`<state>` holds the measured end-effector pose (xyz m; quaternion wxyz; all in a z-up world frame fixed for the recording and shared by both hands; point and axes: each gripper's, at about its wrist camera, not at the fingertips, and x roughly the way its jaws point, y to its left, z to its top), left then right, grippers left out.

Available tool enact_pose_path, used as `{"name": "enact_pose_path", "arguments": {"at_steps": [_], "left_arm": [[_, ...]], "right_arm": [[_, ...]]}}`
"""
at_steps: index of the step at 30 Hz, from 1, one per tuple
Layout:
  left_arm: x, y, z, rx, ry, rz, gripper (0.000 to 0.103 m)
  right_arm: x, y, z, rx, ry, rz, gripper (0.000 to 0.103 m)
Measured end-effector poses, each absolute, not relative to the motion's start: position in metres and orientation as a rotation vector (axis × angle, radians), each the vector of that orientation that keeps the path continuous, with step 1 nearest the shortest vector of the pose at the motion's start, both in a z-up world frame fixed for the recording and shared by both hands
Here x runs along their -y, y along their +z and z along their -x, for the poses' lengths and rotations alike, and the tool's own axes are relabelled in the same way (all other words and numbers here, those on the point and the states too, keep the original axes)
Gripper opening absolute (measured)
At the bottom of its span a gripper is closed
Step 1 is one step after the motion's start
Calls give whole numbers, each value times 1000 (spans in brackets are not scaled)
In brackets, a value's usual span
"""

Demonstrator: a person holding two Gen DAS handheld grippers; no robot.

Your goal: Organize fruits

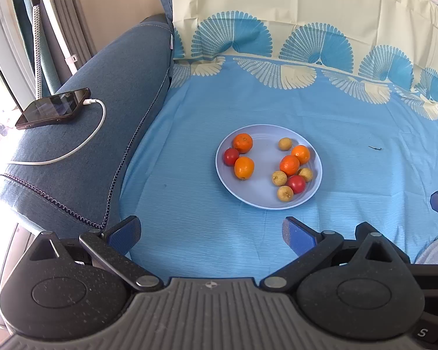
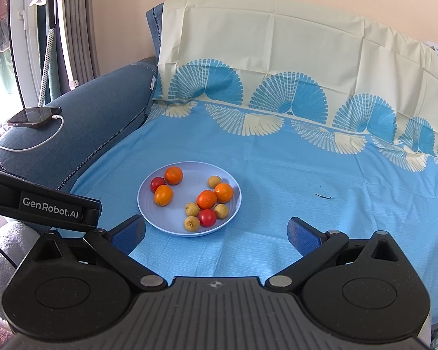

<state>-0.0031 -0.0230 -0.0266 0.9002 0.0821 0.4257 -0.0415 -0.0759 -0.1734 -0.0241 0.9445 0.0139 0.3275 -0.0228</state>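
A pale blue plate (image 1: 248,192) (image 2: 149,204) lies on the blue bedsheet and holds several fruits. Two oranges (image 1: 243,142) (image 2: 173,175) and a red tomato (image 1: 231,156) (image 2: 157,184) sit at its left. At its right lie two more oranges (image 1: 289,165) (image 2: 206,199), another tomato (image 1: 296,184) (image 2: 207,217) and several small tan longans (image 1: 285,193) (image 2: 191,223). My left gripper (image 1: 211,233) is open, short of the plate's near rim. My right gripper (image 2: 216,234) is open too, just right of the plate's near edge. Nothing is between either pair of fingers.
A blue sofa arm (image 1: 102,116) (image 2: 96,108) at the left carries a phone (image 1: 54,108) (image 2: 34,116) on a white cable. A cream and blue patterned cover (image 1: 277,14) hangs over the backrest. A small dark speck (image 1: 375,148) (image 2: 324,196) lies right of the plate.
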Motion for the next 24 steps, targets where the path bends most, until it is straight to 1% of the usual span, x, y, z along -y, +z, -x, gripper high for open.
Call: {"name": "enact_pose_path", "arguments": {"at_steps": [24], "left_arm": [[22, -30, -1, -899, -63, -160, 103]], "right_arm": [[173, -27, 76, -670, -35, -31, 102]]}}
